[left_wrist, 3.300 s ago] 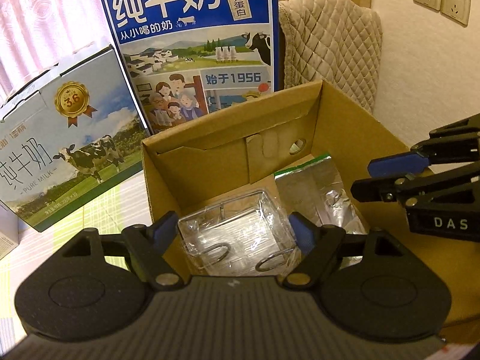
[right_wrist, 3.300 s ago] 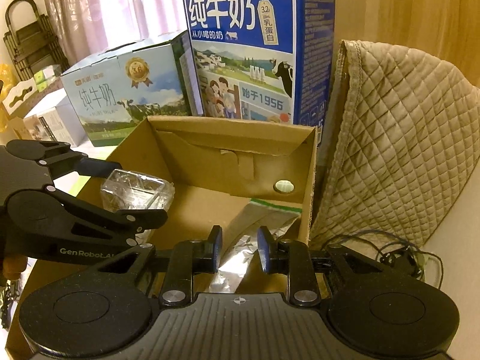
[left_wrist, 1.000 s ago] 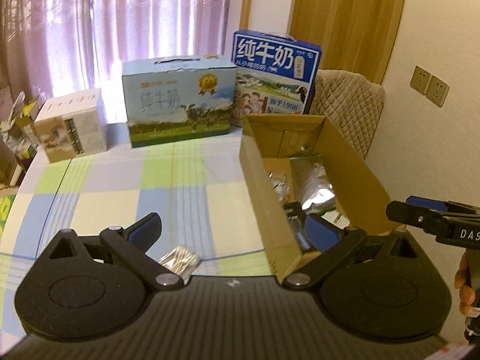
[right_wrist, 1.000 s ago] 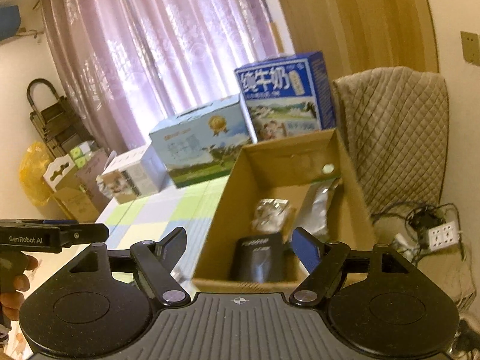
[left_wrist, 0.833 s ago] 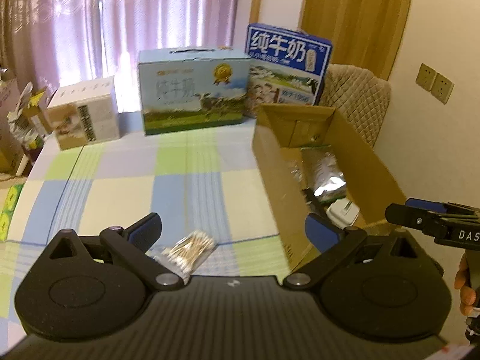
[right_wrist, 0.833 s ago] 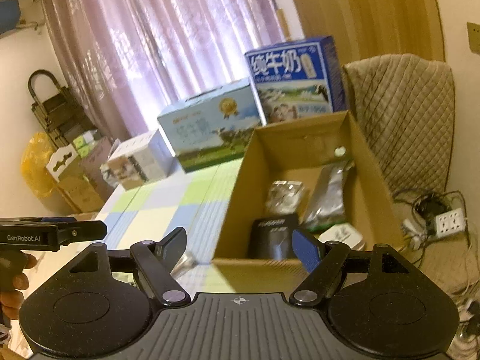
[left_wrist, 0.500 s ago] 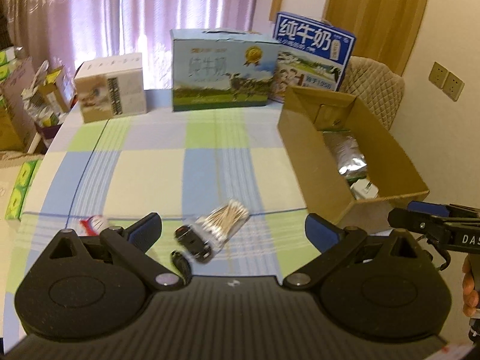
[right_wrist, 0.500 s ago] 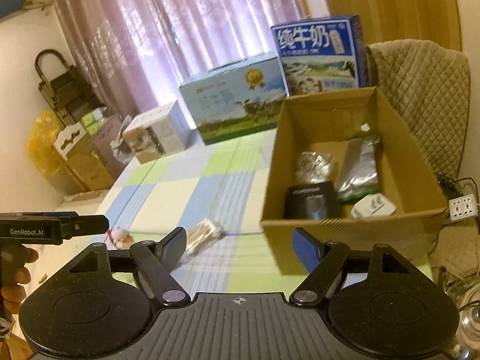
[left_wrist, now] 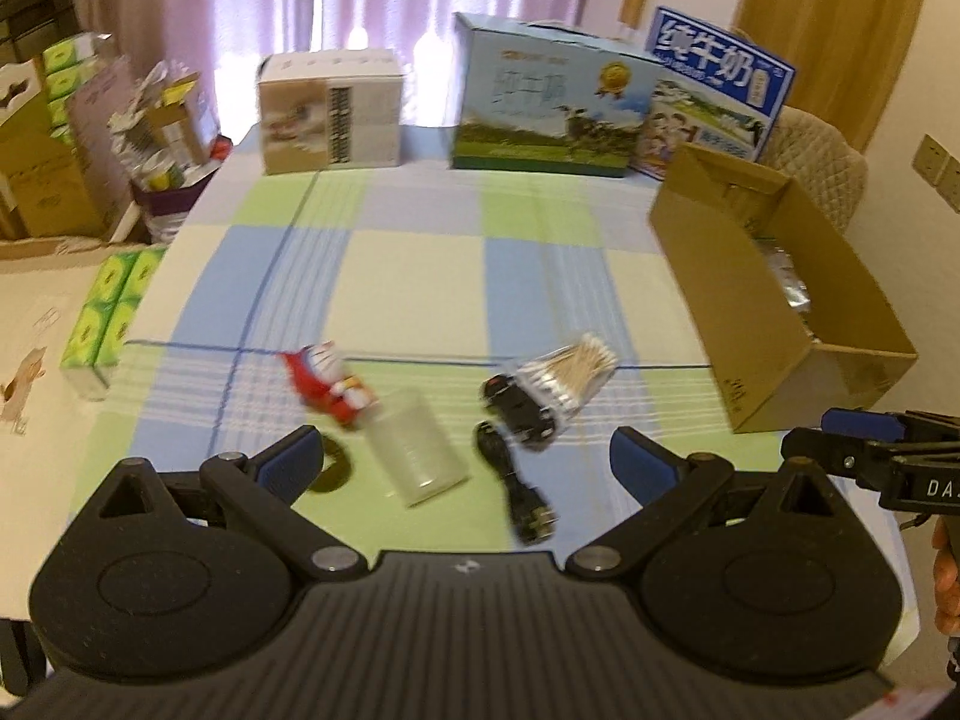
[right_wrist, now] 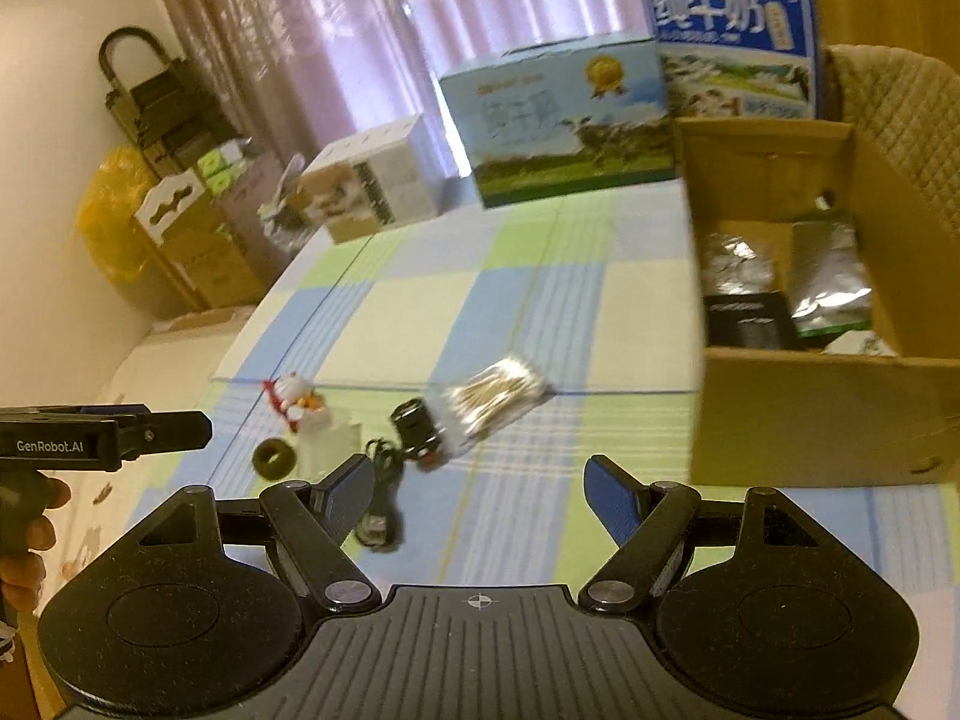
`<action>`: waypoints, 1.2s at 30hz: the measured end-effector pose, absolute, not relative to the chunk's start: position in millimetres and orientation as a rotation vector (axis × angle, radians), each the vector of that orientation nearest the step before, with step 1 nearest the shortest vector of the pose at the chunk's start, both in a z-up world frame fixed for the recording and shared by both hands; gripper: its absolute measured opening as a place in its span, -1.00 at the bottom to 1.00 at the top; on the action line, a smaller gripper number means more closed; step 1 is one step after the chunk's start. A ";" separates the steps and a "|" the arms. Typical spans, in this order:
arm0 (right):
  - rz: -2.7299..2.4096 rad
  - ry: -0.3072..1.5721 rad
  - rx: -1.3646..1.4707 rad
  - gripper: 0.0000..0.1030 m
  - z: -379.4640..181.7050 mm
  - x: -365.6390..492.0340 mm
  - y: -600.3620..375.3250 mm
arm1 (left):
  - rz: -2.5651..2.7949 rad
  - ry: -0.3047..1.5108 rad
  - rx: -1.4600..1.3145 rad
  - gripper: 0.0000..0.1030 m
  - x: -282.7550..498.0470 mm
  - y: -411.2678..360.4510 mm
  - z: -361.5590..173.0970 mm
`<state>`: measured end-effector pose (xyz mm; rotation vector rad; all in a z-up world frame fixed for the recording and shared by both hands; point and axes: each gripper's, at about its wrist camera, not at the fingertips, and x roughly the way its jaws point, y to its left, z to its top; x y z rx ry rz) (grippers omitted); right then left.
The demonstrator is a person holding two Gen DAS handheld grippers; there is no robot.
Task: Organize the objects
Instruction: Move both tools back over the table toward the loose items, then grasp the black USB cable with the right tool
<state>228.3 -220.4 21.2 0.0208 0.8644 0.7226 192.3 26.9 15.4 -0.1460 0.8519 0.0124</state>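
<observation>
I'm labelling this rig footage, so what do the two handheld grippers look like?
Both are matte black with ribbed bodies, round side discs and blue-padded fingers. The left gripper reads "GenRobot.AI" on its side; the right gripper shows white letters "DA". No sleeves or cables visible.

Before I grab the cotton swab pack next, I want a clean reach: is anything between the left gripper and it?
Partly. The small black toy car lies against the clear pack of cotton swabs on its near side, facing the open left hand-held gripper.
</observation>
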 end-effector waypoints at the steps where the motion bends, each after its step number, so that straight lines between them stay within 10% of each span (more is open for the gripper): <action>1: 0.728 0.870 0.016 0.45 19.1 226.8 -214.8 | 0.022 0.858 -0.148 0.95 190.4 32.2 13.4; 30: 0.871 0.951 -0.216 0.44 -52.8 202.4 -105.2 | 0.143 0.967 -0.178 0.95 171.3 92.6 -42.6; 36: 0.867 0.935 -0.317 0.13 -75.3 205.2 -86.9 | 0.151 0.980 -0.168 0.95 179.1 97.5 -55.5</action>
